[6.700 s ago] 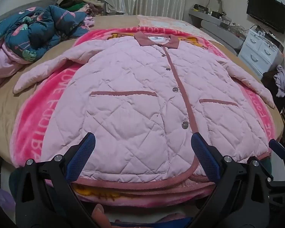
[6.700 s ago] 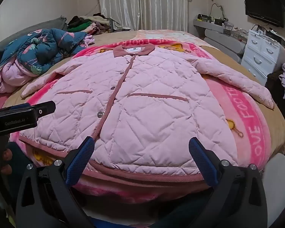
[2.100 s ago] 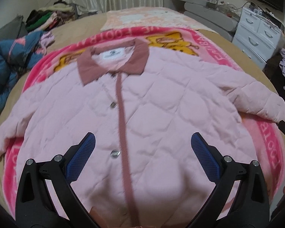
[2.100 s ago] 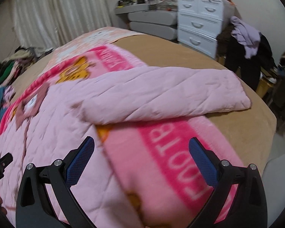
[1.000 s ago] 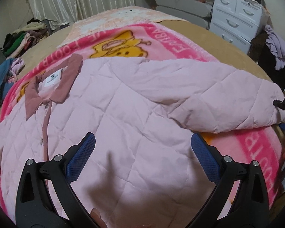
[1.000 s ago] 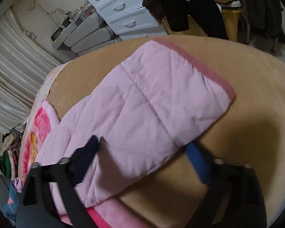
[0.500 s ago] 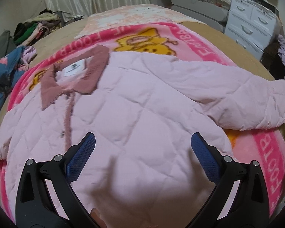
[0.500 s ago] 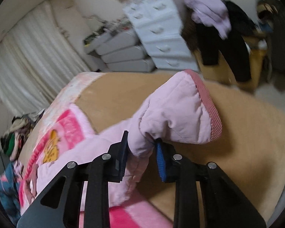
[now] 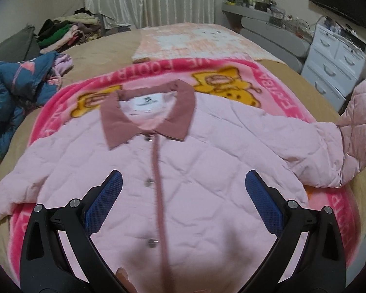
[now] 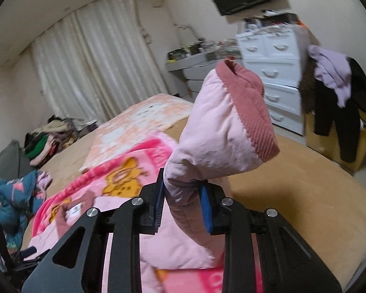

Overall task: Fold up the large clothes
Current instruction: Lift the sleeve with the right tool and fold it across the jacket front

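Your pink quilted jacket (image 9: 195,161) lay front-up and buttoned on the pink cartoon blanket (image 9: 268,90) spread over the bed (image 9: 102,56), its dusty-rose collar (image 9: 148,119) toward the far edge by the curtains (image 9: 146,0). One sleeve (image 9: 12,190) stayed flat at the bed's left edge. The other sleeve (image 10: 219,131) was lifted off the right edge, its ribbed rose cuff (image 10: 253,112) flopping above your right gripper (image 10: 183,202). That gripper's jaws had just been closing, and its blue pads pinched the sleeve below the cuff. Your left gripper (image 9: 183,200) hovered over the jacket's chest with its fingers (image 9: 102,202) spread wide and nothing between them. A blue patterned quilt (image 9: 9,92) was bunched at the bed's left edge, a clothes pile (image 9: 66,31) sat at the far left corner, and a white drawer chest (image 10: 273,73) stood beyond the right edge.
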The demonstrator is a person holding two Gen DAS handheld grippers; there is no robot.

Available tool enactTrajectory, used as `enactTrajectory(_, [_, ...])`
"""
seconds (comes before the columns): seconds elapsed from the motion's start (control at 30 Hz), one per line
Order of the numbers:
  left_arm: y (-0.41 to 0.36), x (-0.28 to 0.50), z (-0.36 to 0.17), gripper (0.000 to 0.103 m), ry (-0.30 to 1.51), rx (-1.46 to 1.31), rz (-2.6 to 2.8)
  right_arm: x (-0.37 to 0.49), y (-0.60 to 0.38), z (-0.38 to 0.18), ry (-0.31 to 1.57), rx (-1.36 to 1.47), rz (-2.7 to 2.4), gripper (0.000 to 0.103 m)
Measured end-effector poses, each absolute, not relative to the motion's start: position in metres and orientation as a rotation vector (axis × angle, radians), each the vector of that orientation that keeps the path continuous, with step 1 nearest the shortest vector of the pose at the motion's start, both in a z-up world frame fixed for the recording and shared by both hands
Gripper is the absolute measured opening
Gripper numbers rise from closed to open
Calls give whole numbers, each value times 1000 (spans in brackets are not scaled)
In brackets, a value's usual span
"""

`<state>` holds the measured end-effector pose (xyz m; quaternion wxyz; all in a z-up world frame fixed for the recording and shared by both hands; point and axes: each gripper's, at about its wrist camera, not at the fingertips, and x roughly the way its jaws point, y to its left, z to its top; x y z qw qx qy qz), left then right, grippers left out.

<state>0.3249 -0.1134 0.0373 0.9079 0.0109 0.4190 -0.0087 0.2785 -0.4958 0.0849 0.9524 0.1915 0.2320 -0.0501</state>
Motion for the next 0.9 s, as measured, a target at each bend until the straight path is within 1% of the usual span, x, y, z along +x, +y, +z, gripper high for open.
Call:
enactTrajectory(0.33, [-36,315,51,95,830,-23,75,296,-395,117,453,293,49,24])
enactTrajectory(0.53, [0,310,57,95,802,-30,136,301,-340,127,454,259,126,23])
enactTrajectory(0.9, [58,302,53,95,813,-97,177,311,-242,123,485,187,247,22])
